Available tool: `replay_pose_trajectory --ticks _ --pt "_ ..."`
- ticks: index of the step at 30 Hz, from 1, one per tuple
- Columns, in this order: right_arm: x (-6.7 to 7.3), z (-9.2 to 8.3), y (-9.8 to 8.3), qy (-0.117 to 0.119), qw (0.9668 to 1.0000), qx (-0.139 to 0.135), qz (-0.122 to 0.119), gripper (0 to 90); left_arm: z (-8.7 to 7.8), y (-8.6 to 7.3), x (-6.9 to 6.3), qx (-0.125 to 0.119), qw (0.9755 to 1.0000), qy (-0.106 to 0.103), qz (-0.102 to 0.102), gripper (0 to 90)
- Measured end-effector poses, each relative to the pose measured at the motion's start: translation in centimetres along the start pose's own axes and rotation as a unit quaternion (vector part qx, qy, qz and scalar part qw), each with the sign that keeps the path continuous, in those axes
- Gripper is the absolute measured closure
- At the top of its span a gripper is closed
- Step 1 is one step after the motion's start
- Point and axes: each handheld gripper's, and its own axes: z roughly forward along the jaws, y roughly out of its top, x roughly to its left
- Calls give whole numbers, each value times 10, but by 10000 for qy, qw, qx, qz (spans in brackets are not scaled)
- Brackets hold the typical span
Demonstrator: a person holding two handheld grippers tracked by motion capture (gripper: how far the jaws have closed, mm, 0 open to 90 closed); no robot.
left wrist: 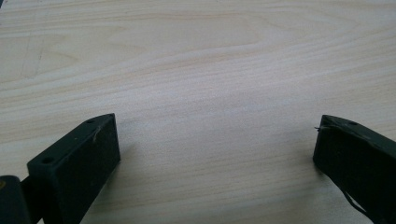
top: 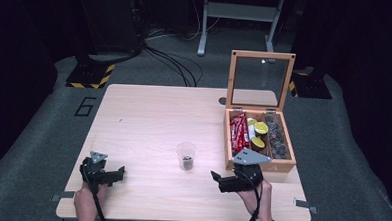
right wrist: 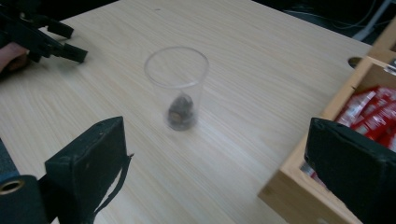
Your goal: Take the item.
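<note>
The right gripper is hanging released at the lower centre-right of the high view, jaws spread with nothing between them, apart from the clear plastic cup standing mid-frame with a small dark lump in its bottom. It looks as though a drop into the cup is done; the next move likely calls for reaching back to the hinged wooden box, holding red sachets, yellow-lidded pods and dark pieces. The left gripper is resting open over the pale, smooth-grained table, lower left.
</note>
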Motion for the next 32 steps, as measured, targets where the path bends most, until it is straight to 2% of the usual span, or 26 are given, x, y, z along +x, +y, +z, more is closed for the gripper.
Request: replay_pose_trajectory --ticks 7,10,12,13,16,20,23,24,25,27,32 --pt "-19 -19 -35 -373 9986 100 349 56 0 0 0 -2 10000 -1 -3 3" --pt "-29 -24 -55 -563 9969 263 488 59 0 0 0 0 10000 0 -3 3" --pt "-35 -27 -68 -800 9946 372 547 62 0 0 0 0 10000 1 -2 3" --pt "-39 -27 -75 -842 9935 410 645 65 0 0 0 1 10000 0 -2 3" --pt "-52 -23 -97 -1036 9894 658 778 68 0 0 0 2 10000 0 1 3" --pt "-67 -11 -122 -1118 9839 909 1054 63 0 0 0 1 10000 0 1 3" --pt "-74 -2 -135 -1155 9798 1089 1213 54 0 0 0 1 10000 1 0 3" --pt "-76 0 -138 -1174 9797 1113 1180 52 0 0 0 1 10000 -1 -1 3" --pt "-78 3 -141 -1241 9782 1140 1214 47 0 0 0 0 10000 1 -1 3" --pt "-80 6 -146 -1294 9769 1152 1248 8 0 0 0 0 10000 0 -1 3" --pt "-85 7 -151 -1347 9790 955 1197 0 0 0 0 -4 10000 3 1 3"
